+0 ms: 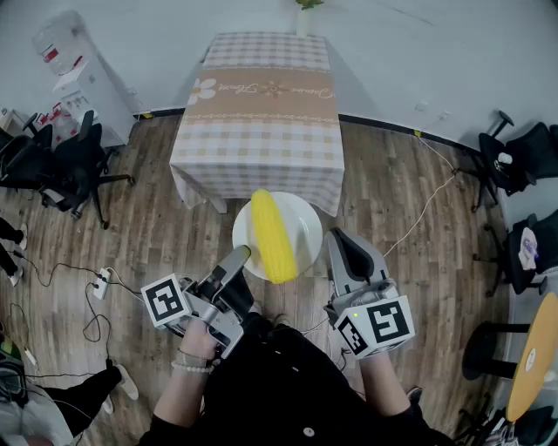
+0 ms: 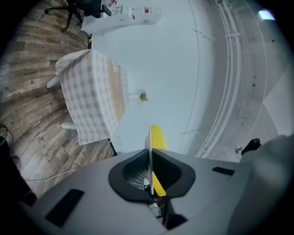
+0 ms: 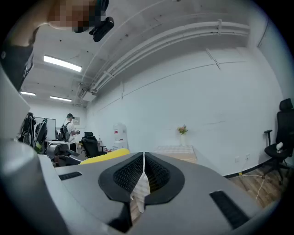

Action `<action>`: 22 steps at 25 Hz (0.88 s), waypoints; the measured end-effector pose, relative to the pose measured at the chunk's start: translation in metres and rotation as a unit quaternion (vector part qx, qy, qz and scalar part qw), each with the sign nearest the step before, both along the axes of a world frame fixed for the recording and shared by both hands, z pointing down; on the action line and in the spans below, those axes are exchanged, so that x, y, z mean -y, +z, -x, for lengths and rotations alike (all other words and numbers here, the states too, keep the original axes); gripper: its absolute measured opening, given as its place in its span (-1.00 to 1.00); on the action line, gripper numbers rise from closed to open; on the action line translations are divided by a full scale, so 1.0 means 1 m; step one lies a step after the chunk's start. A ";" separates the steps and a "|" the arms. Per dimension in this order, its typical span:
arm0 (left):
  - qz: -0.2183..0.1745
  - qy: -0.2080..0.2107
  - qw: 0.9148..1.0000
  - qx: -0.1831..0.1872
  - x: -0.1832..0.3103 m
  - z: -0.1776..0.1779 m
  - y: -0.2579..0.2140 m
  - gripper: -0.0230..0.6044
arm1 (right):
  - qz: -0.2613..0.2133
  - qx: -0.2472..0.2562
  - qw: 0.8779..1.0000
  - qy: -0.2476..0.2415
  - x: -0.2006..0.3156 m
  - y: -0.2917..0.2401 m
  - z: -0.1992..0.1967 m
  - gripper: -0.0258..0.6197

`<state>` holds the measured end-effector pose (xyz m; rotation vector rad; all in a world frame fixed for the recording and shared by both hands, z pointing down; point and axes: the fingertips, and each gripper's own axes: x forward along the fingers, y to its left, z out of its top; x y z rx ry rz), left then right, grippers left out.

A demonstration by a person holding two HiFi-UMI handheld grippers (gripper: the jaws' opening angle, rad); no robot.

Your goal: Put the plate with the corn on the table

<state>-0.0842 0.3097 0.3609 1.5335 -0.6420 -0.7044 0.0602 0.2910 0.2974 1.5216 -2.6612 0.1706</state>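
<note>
Plate (image 1: 305, 222), one, with one corn (image 1: 272, 237); left gripper (image 1: 241, 255) fingers clamp rim; right gripper (image 1: 334, 237) fingers closed beside it.

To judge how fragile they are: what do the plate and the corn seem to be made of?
The plate: smooth white, thin rim, faint sheen; ceramic or melamine, unclear which. The corn: uniform bright yellow, smooth; probably plastic, possibly real.

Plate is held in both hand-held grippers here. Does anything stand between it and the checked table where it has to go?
Nothing visible does. The plate with the corn hangs over open floor just short of the table. The only thing on the table's cloth top is a small vase at its far edge.
</note>
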 end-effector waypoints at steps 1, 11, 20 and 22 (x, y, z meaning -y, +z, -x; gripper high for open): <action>0.001 -0.001 1.000 0.000 0.000 0.001 0.000 -0.84 | 0.002 0.001 1.000 0.000 0.000 0.001 0.001 -0.78; 0.008 -0.018 1.000 0.001 -0.010 0.013 0.004 -0.84 | 0.009 0.000 1.000 -0.015 -0.007 0.001 0.012 -0.78; 0.007 -0.035 0.999 0.000 -0.029 0.004 0.011 -0.84 | 0.073 0.035 0.996 -0.028 -0.022 0.020 0.002 -0.78; 0.008 -0.036 0.999 0.005 -0.032 0.001 0.013 -0.84 | 0.107 0.059 0.992 -0.028 -0.023 0.031 -0.002 -0.78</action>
